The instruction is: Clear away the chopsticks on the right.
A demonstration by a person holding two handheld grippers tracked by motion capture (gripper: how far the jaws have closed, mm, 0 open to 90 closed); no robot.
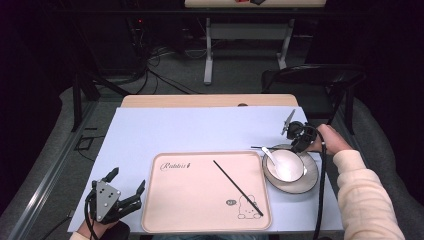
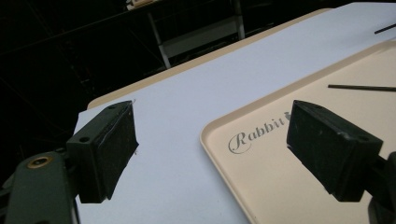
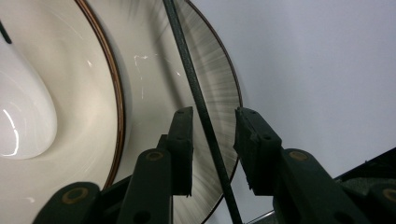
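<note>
A thin black chopstick (image 3: 198, 100) lies across the rim of the plate (image 3: 219, 88), running straight up between the right gripper (image 3: 212, 140)'s jaws; a gap shows on each side, so they stand slightly open, not yet pinching. A white bowl (image 3: 60, 93) sits just beyond its left jaw.

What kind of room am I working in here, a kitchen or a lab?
Likely a lab or test room, not a kitchen: loose cables run over the floor, a bare workbench stands behind, and the table carries a staged tray.
</note>
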